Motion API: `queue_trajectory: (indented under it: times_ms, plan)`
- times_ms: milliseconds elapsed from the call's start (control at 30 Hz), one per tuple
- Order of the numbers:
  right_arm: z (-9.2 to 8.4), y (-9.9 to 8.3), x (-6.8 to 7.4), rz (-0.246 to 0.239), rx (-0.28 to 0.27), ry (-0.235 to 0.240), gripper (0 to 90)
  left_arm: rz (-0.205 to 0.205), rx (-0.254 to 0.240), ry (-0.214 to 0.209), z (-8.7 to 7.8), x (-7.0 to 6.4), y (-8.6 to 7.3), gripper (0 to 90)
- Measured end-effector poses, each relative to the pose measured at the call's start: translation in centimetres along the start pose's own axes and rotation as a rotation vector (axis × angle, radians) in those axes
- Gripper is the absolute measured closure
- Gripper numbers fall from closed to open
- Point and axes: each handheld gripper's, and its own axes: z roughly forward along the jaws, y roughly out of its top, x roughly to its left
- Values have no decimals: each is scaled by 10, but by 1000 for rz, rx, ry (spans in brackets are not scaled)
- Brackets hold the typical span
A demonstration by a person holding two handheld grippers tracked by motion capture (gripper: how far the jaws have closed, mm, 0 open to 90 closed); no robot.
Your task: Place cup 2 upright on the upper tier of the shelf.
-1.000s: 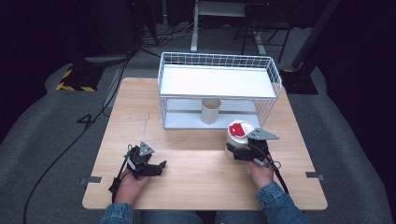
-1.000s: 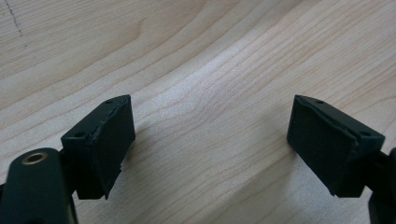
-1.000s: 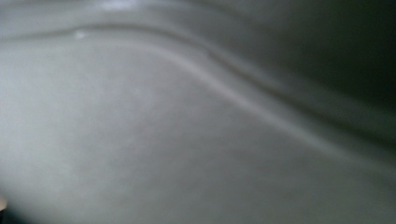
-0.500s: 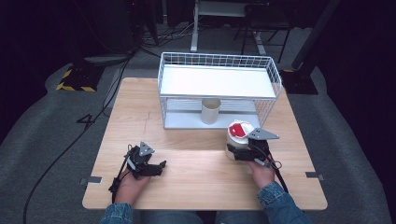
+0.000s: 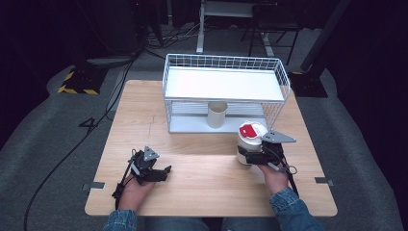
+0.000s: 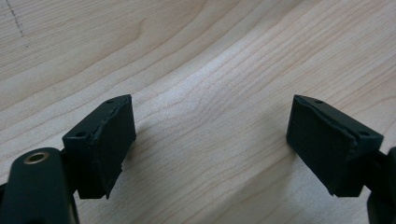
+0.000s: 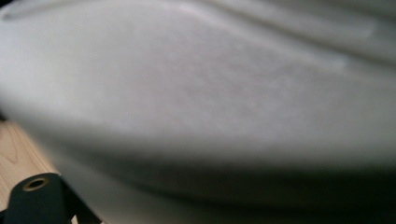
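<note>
A white jar [image 5: 250, 143] with a red-marked lid stands upright on the table, near the right edge.

On the table [image 5: 202, 187] in front of you, the wire rack [image 5: 226, 91] stands at the far edge, right of centre, and a cup [image 5: 217, 114] sits inside it on its bottom shelf. Just before the rack's right end stands the jar [image 5: 250, 142], with your right gripper [image 5: 255, 156] against its near side. Your left gripper [image 5: 161, 172] lies well apart, at the near left, over bare table
</note>
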Motion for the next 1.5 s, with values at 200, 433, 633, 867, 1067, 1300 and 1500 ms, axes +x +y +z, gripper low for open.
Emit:
queue_trajectory:
  times_ms: [200, 433, 633, 867, 1067, 1300, 1500]
  plan:
    - [-11, 10, 0, 8, -32, 18, 134, -1, 0, 0, 0, 0, 0, 164]
    - [-22, 26, 0, -3, -59, 20, 134, -2, 1, 1, 0, 0, 0, 164]
    - [-31, 40, -4, -13, -70, 18, 134, -3, 0, 1, 0, 0, 0, 164]
    - [-40, 54, -9, -24, -82, 14, 134, -6, 0, 2, 0, 0, 0, 164]
    - [-47, 69, -15, -18, -95, 25, 134, -9, -1, 3, 0, 0, 0, 164]
    - [-54, 90, -19, -19, -118, 36, 134, -11, -3, 5, 0, 0, 0, 164]
    - [-58, 108, -21, -39, -129, 34, 134, -14, -4, 2, 0, 0, 0, 165]
